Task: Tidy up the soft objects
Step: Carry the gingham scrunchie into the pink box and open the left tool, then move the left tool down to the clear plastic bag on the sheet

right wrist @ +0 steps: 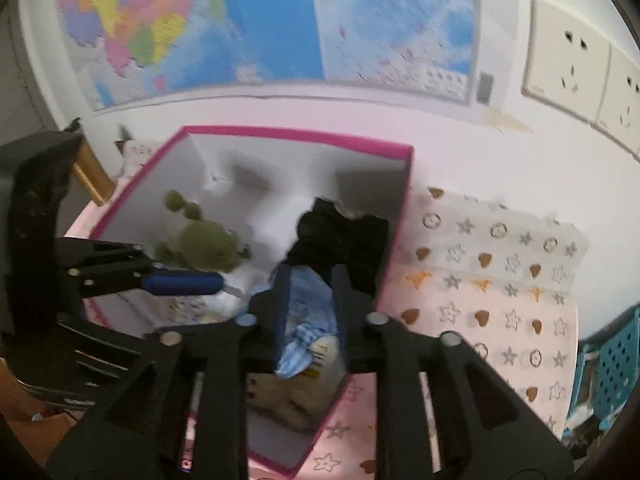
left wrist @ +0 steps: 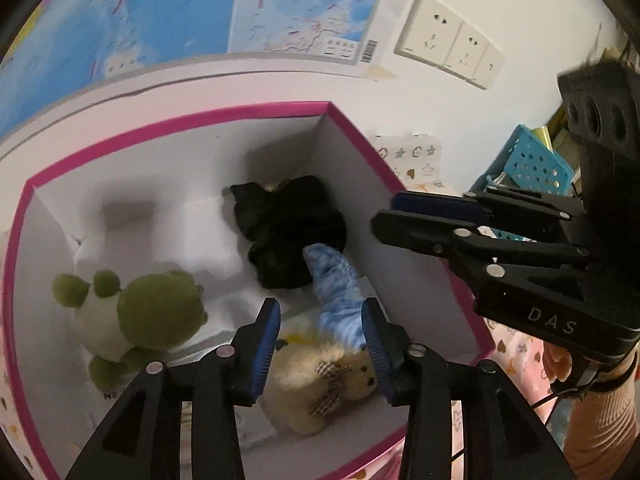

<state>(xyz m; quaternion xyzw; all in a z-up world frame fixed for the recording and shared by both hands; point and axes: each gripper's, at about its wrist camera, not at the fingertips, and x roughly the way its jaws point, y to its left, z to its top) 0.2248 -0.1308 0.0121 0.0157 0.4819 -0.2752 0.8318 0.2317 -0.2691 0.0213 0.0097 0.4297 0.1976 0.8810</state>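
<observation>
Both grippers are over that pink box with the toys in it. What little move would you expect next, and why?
Probably lift both grippers clear. The blue cloth already lies in the pink box beside the black cloth and teddy bear. The left gripper is open and not pressing it; the right gripper straddles it loosely.

"DAS" is printed on the right tongs [left wrist: 384,216].

left wrist: above box [left wrist: 224,114] | right wrist: blurrier, same box, close
</observation>
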